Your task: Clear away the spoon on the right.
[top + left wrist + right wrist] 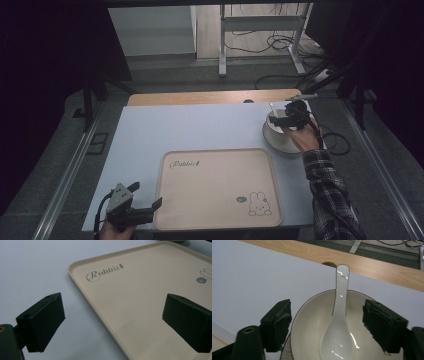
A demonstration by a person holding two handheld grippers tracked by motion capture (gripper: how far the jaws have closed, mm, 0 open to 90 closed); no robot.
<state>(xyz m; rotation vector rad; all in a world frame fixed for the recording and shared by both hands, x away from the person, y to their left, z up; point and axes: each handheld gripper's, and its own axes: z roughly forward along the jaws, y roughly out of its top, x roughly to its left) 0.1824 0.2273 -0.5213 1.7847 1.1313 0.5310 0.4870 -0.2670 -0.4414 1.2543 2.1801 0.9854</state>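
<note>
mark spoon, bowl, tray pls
spoon (340, 302): right gripper view, mid handle.
bowl (308, 322): right gripper view, inner wall left of the spoon.
tray (215, 190): high view, bare middle of its floor.

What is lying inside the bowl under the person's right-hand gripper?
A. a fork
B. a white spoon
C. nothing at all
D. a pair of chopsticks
B: the right gripper view shows a white spoon resting in the bowl, its handle leaning over the far rim.
</note>
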